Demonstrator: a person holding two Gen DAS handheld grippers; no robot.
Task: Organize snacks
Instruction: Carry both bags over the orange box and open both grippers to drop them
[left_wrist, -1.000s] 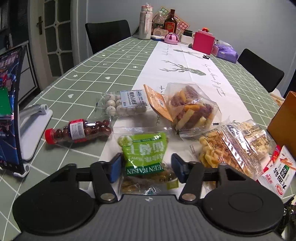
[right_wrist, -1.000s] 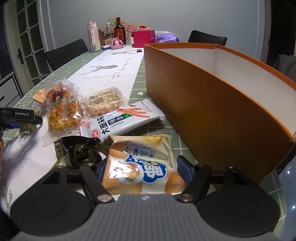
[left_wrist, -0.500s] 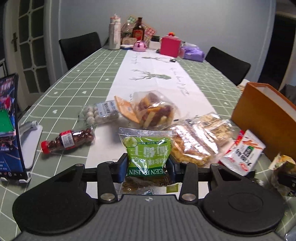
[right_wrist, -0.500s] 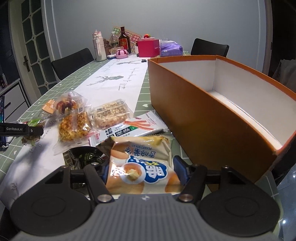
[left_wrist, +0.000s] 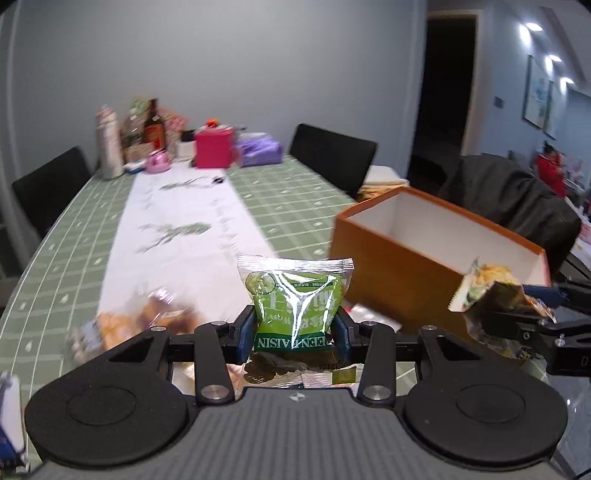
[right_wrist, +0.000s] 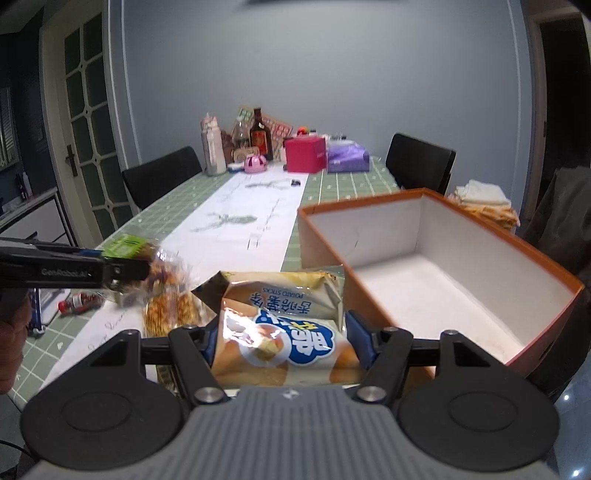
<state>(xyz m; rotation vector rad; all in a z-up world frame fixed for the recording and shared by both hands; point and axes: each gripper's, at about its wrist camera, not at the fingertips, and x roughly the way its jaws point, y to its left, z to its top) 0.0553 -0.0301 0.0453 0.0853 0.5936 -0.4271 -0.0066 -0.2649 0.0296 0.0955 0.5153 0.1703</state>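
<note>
My left gripper (left_wrist: 293, 334) is shut on a green raisin packet (left_wrist: 295, 302) and holds it lifted above the table, left of the orange box (left_wrist: 399, 266). My right gripper (right_wrist: 284, 341) is shut on a tan potato sticks bag (right_wrist: 284, 328), held up at the box's near left corner. The orange box (right_wrist: 436, 277) is open, with a white, empty inside. In the left wrist view the right gripper with its bag (left_wrist: 487, 288) shows at the right, by the box's near end. In the right wrist view the left gripper (right_wrist: 74, 269) shows at the left.
Several snack packets (right_wrist: 170, 306) and a small red-capped bottle (right_wrist: 79, 301) lie on the white runner. Bottles, a pink box (right_wrist: 306, 154) and a purple pack stand at the table's far end. Black chairs (left_wrist: 332, 155) surround the table. A phone stand (left_wrist: 9, 413) stands at the left edge.
Both grippers have risen from the table with their packets and moved toward the orange box; the left shut on the raisin packet a second ago.
</note>
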